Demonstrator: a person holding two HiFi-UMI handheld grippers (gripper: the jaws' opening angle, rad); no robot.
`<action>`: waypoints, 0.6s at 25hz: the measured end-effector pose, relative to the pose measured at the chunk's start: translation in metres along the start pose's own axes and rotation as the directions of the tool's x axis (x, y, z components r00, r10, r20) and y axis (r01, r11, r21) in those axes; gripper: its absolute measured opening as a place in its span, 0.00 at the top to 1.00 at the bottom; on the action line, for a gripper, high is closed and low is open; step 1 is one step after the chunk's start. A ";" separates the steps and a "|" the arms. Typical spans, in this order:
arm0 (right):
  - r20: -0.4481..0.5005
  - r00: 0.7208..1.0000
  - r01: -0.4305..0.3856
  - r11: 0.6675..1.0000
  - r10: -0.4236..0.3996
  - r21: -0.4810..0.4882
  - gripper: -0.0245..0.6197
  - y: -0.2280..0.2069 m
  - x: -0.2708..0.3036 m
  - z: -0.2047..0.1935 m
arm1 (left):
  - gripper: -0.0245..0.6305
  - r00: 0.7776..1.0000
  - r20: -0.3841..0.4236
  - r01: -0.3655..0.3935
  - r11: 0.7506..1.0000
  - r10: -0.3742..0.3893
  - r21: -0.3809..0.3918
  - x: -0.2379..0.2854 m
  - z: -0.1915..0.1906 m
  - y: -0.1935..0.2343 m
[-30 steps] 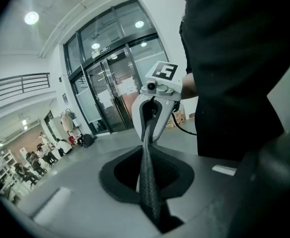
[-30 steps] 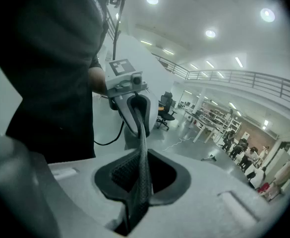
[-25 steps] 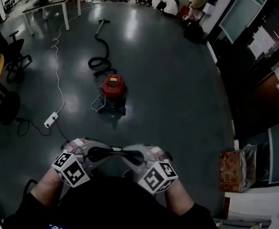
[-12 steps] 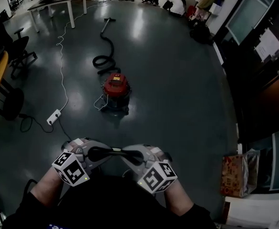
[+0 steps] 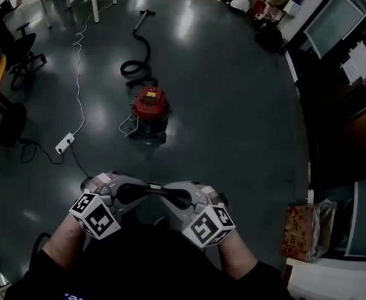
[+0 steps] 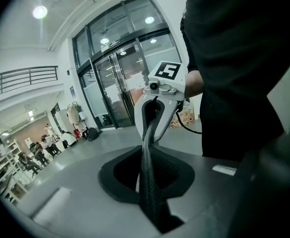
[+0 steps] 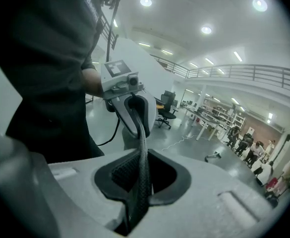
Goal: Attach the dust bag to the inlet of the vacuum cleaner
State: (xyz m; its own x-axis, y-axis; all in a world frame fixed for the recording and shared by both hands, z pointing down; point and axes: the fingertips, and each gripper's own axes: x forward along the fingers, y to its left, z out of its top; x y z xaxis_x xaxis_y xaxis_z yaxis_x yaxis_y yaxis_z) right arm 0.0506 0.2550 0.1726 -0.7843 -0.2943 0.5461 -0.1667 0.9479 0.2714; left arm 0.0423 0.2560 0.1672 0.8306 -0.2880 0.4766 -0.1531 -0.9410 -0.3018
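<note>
The left gripper (image 5: 125, 195), jaws almost together, pinches one end of a black woven strip (image 5: 152, 192), probably the dust bag's edge; the right gripper (image 5: 181, 199) clamps the other. The red vacuum cleaner (image 5: 150, 102), at twelve o'clock, remains well apart as before, so the approach continues.

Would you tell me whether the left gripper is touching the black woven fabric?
Touching: the left gripper is closed on the black woven fabric in its own view.
</note>
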 end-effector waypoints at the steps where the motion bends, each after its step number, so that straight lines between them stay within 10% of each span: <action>1: -0.010 1.000 0.000 1.000 0.000 0.003 0.90 -0.007 0.006 -0.001 | 0.91 1.000 0.008 0.003 1.000 -0.003 -0.002 0.002 -0.005 0.008; 15: -0.134 0.989 0.079 0.990 -0.064 0.113 0.90 -0.109 0.159 -0.005 | 0.90 0.990 0.073 0.122 0.992 -0.119 -0.036 -0.015 -0.132 0.143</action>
State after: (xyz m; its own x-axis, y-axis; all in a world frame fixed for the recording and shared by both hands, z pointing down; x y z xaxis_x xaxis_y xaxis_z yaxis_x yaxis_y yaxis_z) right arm -0.0529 0.1046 0.2343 -0.6852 -0.3677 0.6287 -0.2944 0.9294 0.2227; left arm -0.0624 0.1026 0.2259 0.8797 -0.1605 0.4477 -0.0700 -0.9748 -0.2118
